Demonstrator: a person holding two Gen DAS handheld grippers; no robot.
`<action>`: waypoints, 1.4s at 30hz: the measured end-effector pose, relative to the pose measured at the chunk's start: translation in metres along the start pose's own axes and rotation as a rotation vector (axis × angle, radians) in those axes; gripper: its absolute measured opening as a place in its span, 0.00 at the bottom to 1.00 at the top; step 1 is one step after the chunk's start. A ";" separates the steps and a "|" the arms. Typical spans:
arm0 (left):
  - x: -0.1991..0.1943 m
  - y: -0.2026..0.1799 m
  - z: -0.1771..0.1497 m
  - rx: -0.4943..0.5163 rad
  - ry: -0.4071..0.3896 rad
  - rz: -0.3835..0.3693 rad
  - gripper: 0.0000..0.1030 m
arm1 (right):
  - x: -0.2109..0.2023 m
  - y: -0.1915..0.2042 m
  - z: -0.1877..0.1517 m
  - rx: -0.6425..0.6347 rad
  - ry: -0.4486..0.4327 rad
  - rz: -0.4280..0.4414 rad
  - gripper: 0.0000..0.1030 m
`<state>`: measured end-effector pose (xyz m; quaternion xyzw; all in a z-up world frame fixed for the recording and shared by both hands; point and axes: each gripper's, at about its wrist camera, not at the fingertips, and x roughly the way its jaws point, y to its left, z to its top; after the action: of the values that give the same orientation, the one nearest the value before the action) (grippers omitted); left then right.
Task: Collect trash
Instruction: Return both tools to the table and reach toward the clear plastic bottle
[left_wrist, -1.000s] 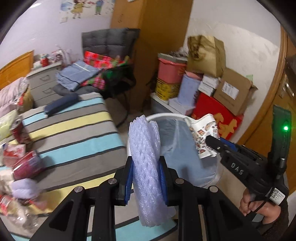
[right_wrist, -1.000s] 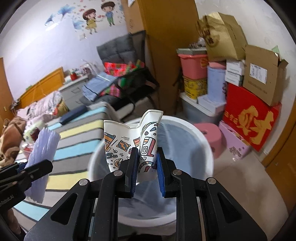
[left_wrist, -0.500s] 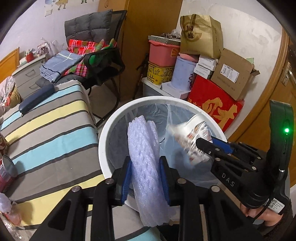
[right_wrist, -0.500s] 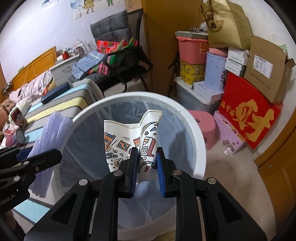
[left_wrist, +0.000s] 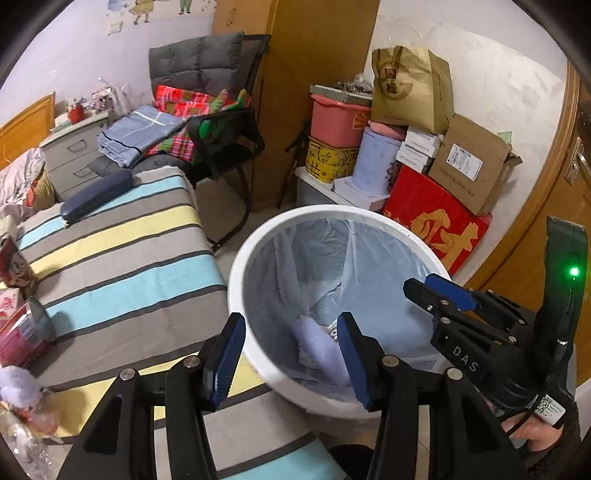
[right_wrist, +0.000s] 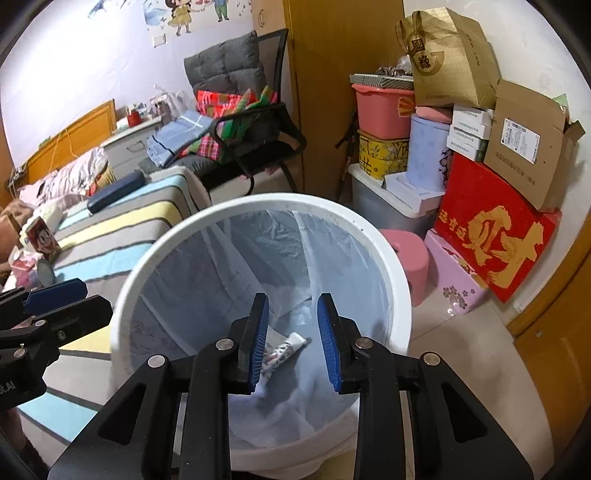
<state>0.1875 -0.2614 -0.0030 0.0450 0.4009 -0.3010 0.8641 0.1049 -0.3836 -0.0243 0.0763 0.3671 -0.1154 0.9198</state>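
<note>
A white trash bin (left_wrist: 236, 266) lined with a clear bag stands beside the striped bed; it also shows in the right wrist view (right_wrist: 400, 280). My left gripper (left_wrist: 291, 354) is open and empty over the bin's near rim. A lilac foam wrap (left_wrist: 319, 349) lies at the bottom of the bin. My right gripper (right_wrist: 291, 341) is open and empty above the bin's mouth. A printed paper cup (right_wrist: 286, 350) lies on the bin's bottom. The right gripper (left_wrist: 439, 295) also shows in the left wrist view, and the left gripper (right_wrist: 55, 299) in the right wrist view.
A striped bed (left_wrist: 110, 258) lies left of the bin, with cans and wrappers (left_wrist: 22, 325) at its near end. A chair with folded clothes (left_wrist: 207, 122) stands behind. Stacked boxes (left_wrist: 424, 155) and a red box (right_wrist: 491, 225) line the right wall by a wooden door (left_wrist: 546, 221).
Both grippers opened over the bin. The foam wrap left my left gripper and the paper cup left my right gripper; both now lie in the bin.
</note>
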 end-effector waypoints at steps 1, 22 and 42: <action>-0.006 0.002 -0.002 -0.002 -0.008 0.015 0.50 | -0.004 0.002 0.000 0.000 -0.011 0.005 0.30; -0.127 0.086 -0.056 -0.133 -0.150 0.215 0.55 | -0.045 0.078 -0.010 -0.082 -0.118 0.186 0.44; -0.225 0.242 -0.143 -0.406 -0.186 0.484 0.57 | -0.055 0.193 -0.035 -0.289 -0.088 0.452 0.51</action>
<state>0.1146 0.0908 0.0229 -0.0620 0.3498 -0.0034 0.9348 0.0948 -0.1819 -0.0006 0.0193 0.3131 0.1432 0.9387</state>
